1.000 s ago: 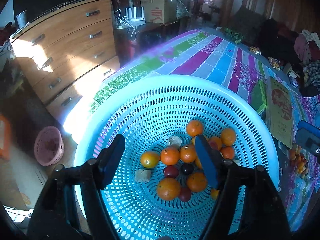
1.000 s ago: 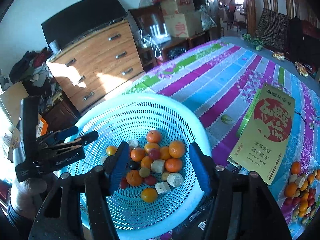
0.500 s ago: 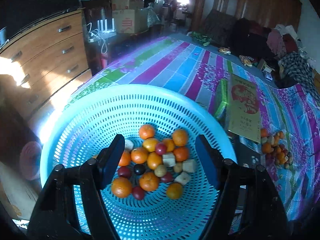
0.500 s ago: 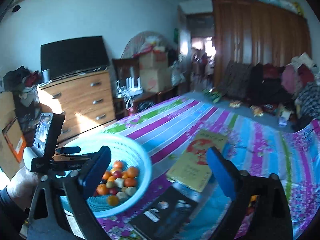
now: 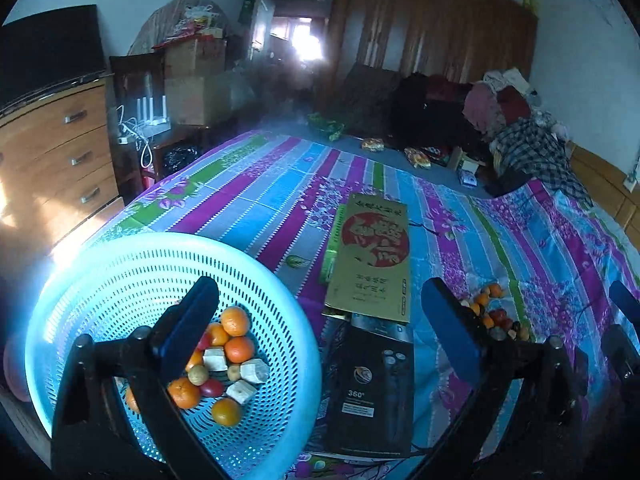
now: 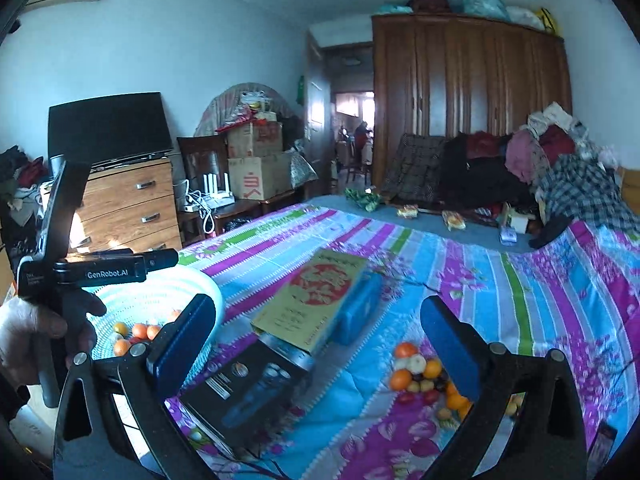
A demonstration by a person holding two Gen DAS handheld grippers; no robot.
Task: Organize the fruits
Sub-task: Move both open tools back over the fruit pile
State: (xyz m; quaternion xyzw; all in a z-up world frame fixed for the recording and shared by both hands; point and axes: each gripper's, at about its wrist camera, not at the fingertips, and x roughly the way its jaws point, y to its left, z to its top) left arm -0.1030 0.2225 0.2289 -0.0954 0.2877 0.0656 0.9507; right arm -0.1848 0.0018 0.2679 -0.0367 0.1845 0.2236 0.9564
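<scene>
Left wrist: left gripper jaws opening, nothing between; basket of fruit near left on bed.
Right wrist: right gripper jaws wide apart, empty; loose fruit pile near right on bed.

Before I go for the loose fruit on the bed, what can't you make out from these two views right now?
- Fruit pile, left view: partly behind the left gripper's right finger.
- Same pile, right view: right finger covers its near edge; small dark pieces too tiny to identify.
- Basket, right view: mostly hidden by a finger and the hand.
- Basket, left view: left finger hides some fruit.
</scene>
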